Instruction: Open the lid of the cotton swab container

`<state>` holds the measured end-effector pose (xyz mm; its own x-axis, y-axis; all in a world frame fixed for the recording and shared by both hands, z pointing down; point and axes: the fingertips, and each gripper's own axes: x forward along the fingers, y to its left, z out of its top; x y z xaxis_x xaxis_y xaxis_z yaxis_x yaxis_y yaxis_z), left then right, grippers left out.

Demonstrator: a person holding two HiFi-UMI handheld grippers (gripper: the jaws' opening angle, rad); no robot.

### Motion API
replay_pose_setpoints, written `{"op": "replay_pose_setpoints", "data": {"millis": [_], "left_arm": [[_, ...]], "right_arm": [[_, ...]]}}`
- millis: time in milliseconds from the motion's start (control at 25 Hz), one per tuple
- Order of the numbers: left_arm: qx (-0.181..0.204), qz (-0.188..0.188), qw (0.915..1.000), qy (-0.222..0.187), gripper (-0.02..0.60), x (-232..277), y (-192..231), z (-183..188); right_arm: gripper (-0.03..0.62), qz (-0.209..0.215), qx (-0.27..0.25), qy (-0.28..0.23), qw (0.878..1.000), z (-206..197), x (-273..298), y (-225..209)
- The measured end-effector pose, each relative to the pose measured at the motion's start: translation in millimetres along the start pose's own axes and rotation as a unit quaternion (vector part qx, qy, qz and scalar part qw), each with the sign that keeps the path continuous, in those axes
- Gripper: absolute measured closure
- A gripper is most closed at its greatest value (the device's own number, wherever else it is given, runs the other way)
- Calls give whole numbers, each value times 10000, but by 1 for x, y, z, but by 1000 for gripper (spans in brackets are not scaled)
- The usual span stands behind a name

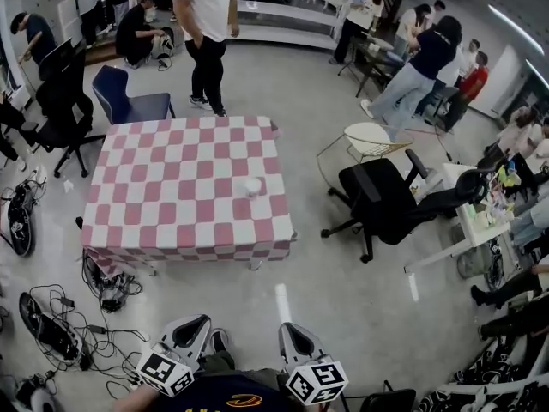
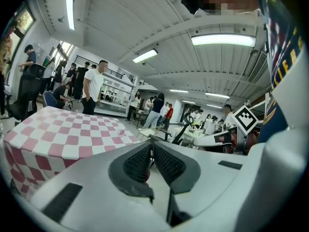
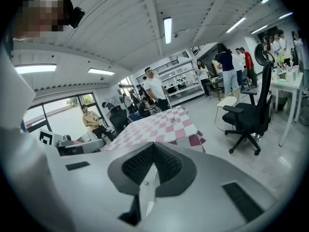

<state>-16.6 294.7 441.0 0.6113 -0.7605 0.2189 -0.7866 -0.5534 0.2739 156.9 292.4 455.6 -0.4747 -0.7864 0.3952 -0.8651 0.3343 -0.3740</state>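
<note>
You hold two tongs: left tongs (image 1: 202,321) and right tongs (image 1: 286,327), both closed, nothing between them. One swab container (image 1: 252,185) stands on one checkered table (image 1: 171,178), well ahead of both tips.

The left grey-white two-jaw gripper (image 1: 195,324) and the right grey-white two-jaw gripper (image 1: 292,330) are held side by side, well short of the pink-and-white checked table (image 1: 184,187). Both point towards it, their jaws pressed together with nothing between them.
</note>
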Motion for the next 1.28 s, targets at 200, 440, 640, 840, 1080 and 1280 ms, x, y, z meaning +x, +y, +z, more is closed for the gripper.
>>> {"op": "replay_pose_setpoints", "data": {"millis": [200, 440, 640, 840, 1080, 1280], "left_arm": [[20, -119, 9999, -3, 580, 14, 32, 12], [68, -151, 9999, 25, 555, 45, 63, 24], [168, -23, 9998, 49, 549, 75, 83, 38], [175, 199, 9996, 69, 548, 111, 98, 49], [304, 398, 9987, 134, 548, 169, 110, 65], [515, 582, 9966, 266, 532, 216, 125, 70]], "right_arm": [[583, -136, -24, 72, 9999, 10, 25, 6], [583, -196, 83, 126, 9997, 19, 57, -6], [583, -28, 174, 135, 9998, 38, 93, -20], [583, 327, 64, 186, 9993, 66, 135, -37], [583, 557, 36, 232, 9982, 104, 170, -77], [583, 682, 3, 261, 9973, 129, 191, -111]]}}
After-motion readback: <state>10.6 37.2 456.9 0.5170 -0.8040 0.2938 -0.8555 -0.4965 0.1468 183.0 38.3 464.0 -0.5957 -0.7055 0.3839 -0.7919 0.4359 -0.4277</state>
